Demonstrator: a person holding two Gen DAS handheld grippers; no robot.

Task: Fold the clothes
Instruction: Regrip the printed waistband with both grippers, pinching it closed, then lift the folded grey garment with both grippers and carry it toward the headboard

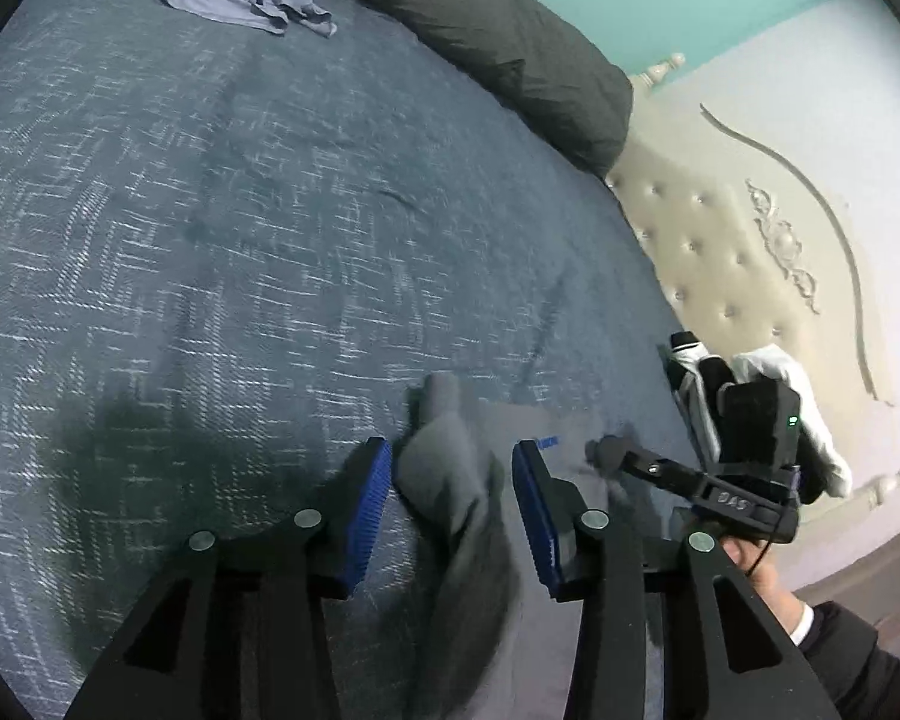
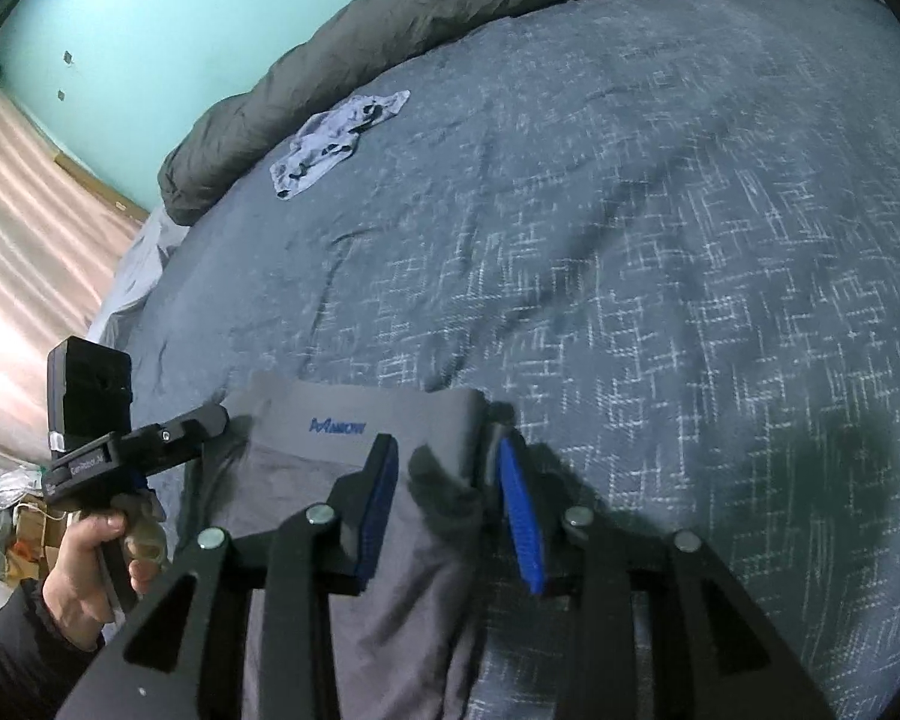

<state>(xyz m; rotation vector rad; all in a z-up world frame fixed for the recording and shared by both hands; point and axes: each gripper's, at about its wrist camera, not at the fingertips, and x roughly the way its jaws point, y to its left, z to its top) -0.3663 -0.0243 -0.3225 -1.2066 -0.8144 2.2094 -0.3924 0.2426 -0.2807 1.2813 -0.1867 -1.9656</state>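
Left wrist view: left gripper point(image 1: 450, 492) at lower centre, pads parted, a grey garment point(image 1: 450, 480) fold loose between them on the bed point(image 1: 210, 240). Right wrist view: right gripper point(image 2: 447, 498) likewise released astride the garment's point(image 2: 354, 420) waistband, lower centre.

The bedspread point(image 2: 660, 252) is matt woven cloth, rough-looking. The grey garment point(image 2: 354, 462) is smooth, soft knit. The left gripper point(image 1: 450, 498) has matt black plastic arms, ribbed blue pads point(image 1: 369, 510) and shiny metal rivets. The headboard point(image 1: 732, 276) is glossy tufted leather.
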